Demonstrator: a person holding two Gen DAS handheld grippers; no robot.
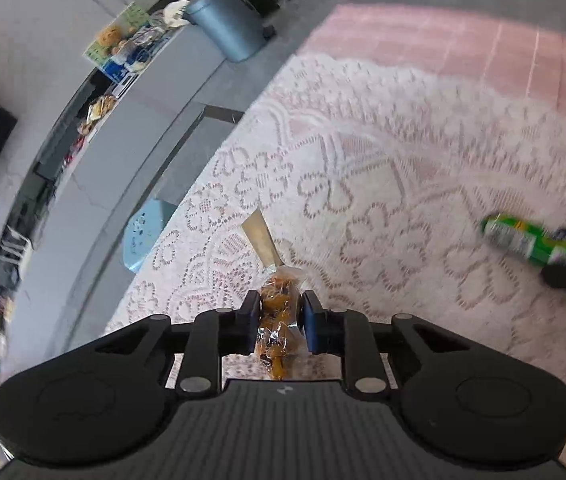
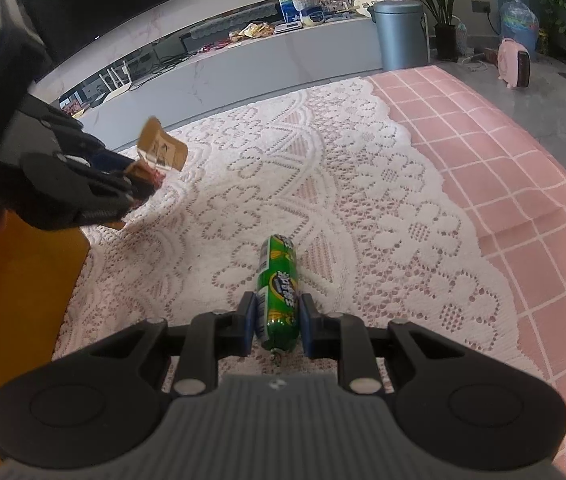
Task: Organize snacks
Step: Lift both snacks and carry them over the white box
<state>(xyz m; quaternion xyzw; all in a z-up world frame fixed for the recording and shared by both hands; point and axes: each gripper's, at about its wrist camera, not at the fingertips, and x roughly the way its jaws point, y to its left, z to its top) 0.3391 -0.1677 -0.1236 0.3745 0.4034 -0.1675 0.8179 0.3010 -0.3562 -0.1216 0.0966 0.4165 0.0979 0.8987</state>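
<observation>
While both snacks are held, neither is put away yet. Left gripper clamps a clear bag of brown sweets, its card tag above the lace cloth. Right gripper pinches a green sausage stick over the cloth. Orange surface at far left, possibly the container, I cannot tell. Nothing blocks either hand.

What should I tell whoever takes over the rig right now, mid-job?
Left gripper: closed on a clear bag of brown snacks with a tan card top, held above the lace cloth.
Right gripper: closed on a green sausage stick, low over the cloth.
Done: both snacks picked up.
Left: placing both. An orange surface lies at the cloth's left edge; whether it is the drop spot is unclear.
</observation>
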